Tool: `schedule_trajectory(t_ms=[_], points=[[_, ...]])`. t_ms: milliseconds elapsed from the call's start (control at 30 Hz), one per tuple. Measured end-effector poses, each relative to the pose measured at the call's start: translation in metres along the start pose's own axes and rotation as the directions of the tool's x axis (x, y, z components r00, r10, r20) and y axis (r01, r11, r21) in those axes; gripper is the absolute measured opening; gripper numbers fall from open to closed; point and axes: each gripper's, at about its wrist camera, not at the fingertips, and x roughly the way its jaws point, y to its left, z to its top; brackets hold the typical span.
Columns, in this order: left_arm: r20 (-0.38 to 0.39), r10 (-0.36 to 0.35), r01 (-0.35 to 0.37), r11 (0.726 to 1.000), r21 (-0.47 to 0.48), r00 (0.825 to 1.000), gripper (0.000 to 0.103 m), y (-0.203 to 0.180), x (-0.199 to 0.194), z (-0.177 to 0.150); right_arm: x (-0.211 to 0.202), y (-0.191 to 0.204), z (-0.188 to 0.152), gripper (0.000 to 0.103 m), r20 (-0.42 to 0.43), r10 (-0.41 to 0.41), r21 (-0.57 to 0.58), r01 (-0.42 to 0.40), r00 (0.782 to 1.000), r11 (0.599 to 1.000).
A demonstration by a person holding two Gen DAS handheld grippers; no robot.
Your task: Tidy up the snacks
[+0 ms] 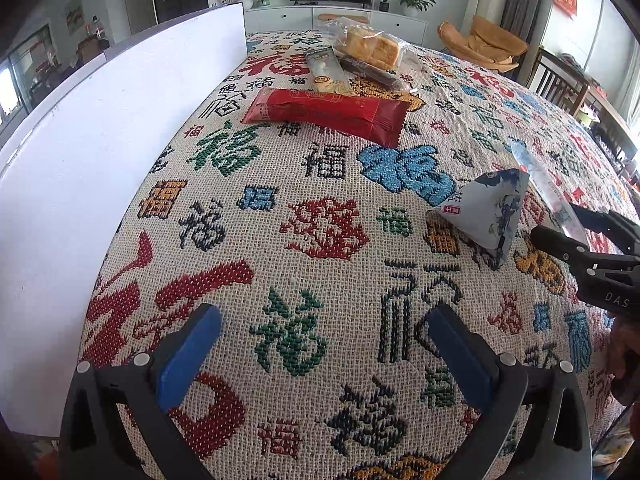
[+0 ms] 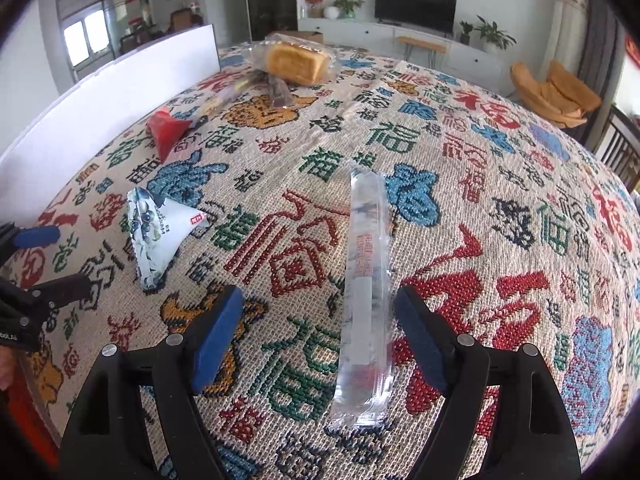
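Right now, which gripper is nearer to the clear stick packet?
Right. The right gripper is open around the clear stick packet; the left gripper is open over bare cloth, beyond the pyramid packet.

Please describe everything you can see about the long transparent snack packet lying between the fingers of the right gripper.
The long transparent packet is a narrow clear plastic sleeve with red print and a pale stick-shaped content. It lies flat on the patterned tablecloth, pointing away from the camera, its near end crimped. It sits between the open fingers of the right gripper, touching neither. No other snack touches it.
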Motion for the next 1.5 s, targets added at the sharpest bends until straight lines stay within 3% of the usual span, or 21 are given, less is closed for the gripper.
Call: schedule_trajectory(t_ms=[233,400,567,700,767,833,867,933,1000,1100,1200,1367,1433,1467,1500], points=[[0.028,-0.139,0.142,0.98,-0.136,0.99,0.103,0.021,-0.008,0.002,0.0,0.0,0.0,0.082,0.0,0.0,0.0,0.0,1.0,1.0],[0.029,-0.285,0.283,0.924,-0.256,0.958,0.103,0.031,-0.01,0.033,0.0,0.0,0.0,0.083,-0.001,0.006,0.0,-0.006,1.0,1.0],[0.021,-0.217,0.213,0.93,-0.298,0.976,0.103,0.027,0.011,0.105,0.0,0.0,0.0,0.083,-0.001,0.006,0.0,-0.006,1.0,1.0],[-0.012,-0.048,0.041,0.944,-0.328,0.999,0.103,0.021,0.042,0.142,0.0,0.0,0.0,0.083,-0.001,0.005,0.0,-0.005,1.0,1.0],[-0.047,0.052,-0.063,0.952,-0.3,0.998,0.102,0.016,0.057,0.15,0.0,0.0,0.0,0.083,-0.001,0.007,0.0,-0.007,1.0,1.0],[-0.068,0.089,-0.105,0.957,-0.271,0.994,0.101,0.012,0.068,0.151,0.0,0.0,0.0,0.083,0.0,0.009,0.002,-0.009,1.0,1.0],[-0.071,0.082,-0.097,0.96,-0.261,0.994,0.094,0.013,0.071,0.15,0.0,0.0,0.001,0.083,0.0,0.01,0.003,-0.01,1.0,1.0],[-0.076,0.032,-0.049,0.972,-0.231,0.997,0.066,0.015,0.073,0.143,0.0,0.0,0.001,0.083,0.001,0.012,0.005,-0.012,1.0,1.0],[-0.08,0.025,-0.038,0.986,-0.164,0.996,0.029,0.016,0.069,0.137,0.0,0.0,0.001,0.083,0.001,0.012,0.005,-0.012,1.0,1.0],[-0.077,-0.019,0.015,0.998,-0.055,0.997,0.021,0.02,0.05,0.119,0.0,0.0,0.001,0.083,0.001,0.012,0.005,-0.012,1.0,1.0],[-0.103,-0.062,0.067,0.997,0.04,0.993,0.021,0.024,0.024,0.091,0.0,0.0,0.001,0.083,0.001,0.013,0.005,-0.013,1.0,1.0],[-0.163,-0.119,0.149,0.971,0.186,0.979,0.025,0.018,-0.018,0.039,0.0,0.0,0.001,0.083,0.001,0.012,0.004,-0.012,1.0,1.0],[-0.148,-0.098,0.127,0.971,0.201,0.984,0.053,0.013,-0.03,0.027,0.0,0.0,0.001,0.083,0.0,0.011,0.004,-0.011,1.0,1.0],[-0.125,-0.082,0.107,0.972,0.208,0.989,0.078,0.011,-0.034,0.024,0.0,0.0,0.001,0.083,0.0,0.01,0.003,-0.01,1.0,1.0],[-0.094,-0.067,0.087,0.972,0.219,0.993,0.089,0.007,-0.037,0.022,0.001,0.001,0.001,0.083,0.0,0.009,0.003,-0.009,1.0,1.0]])
